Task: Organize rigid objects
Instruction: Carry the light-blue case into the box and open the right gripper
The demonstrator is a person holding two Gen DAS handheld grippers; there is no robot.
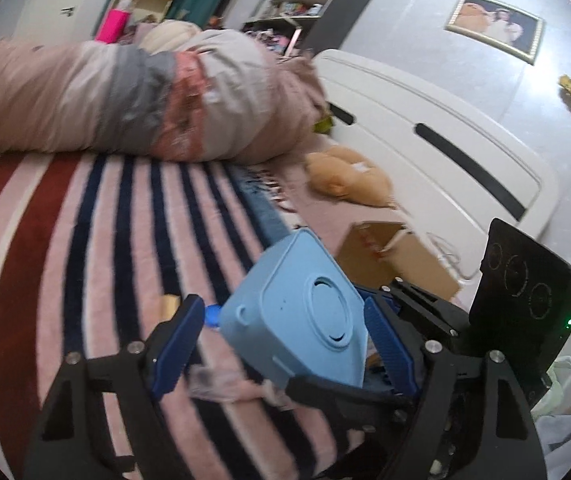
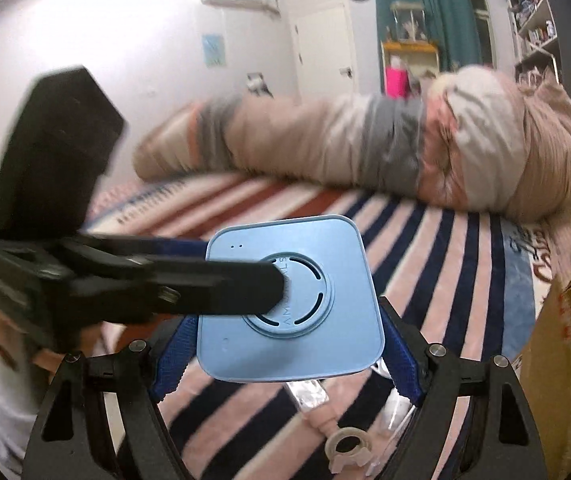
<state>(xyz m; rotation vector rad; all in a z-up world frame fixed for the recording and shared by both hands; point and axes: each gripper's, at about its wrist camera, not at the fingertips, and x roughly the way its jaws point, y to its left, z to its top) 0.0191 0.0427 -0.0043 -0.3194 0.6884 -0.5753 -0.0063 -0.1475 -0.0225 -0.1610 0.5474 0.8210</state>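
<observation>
Two tools meet on one pale blue box [image 1: 297,320], which hangs tilted in the air above the striped blanket [image 1: 85,240] of a bed: the left tool [image 1: 281,302] and the right tool [image 2: 287,316].

Seen from the left wrist, the left tool's left pad [image 1: 177,344] stands a little clear of the box, with blanket and a small blue cap [image 1: 211,316] showing through the gap. Its right pad lies against the box's right edge, so these jaws stand apart around the box rather than clamped on it. The box shows a face with a round raised disc. Behind it lies a long rolled duvet [image 1: 145,92]. Farther right lie a tan plush toy [image 1: 345,180] and an open cardboard carton [image 1: 397,260], below a white headboard [image 1: 445,140]. At the far right is the right tool's black body, with three circles drawn on a panel.

Seen from the right wrist, the left tool's black body fills the left side, blurred. One of its fingers [image 2: 221,280] reaches across the box's square face and ends on the round vented disc. Both blue pads of the right tool press on the box's two sides, so this tool is clamped on it. Below the box, on the blanket, lie a foil packet [image 2: 305,396] and a beige ring-shaped piece [image 2: 345,448]. The carton's edge shows at the right.
</observation>
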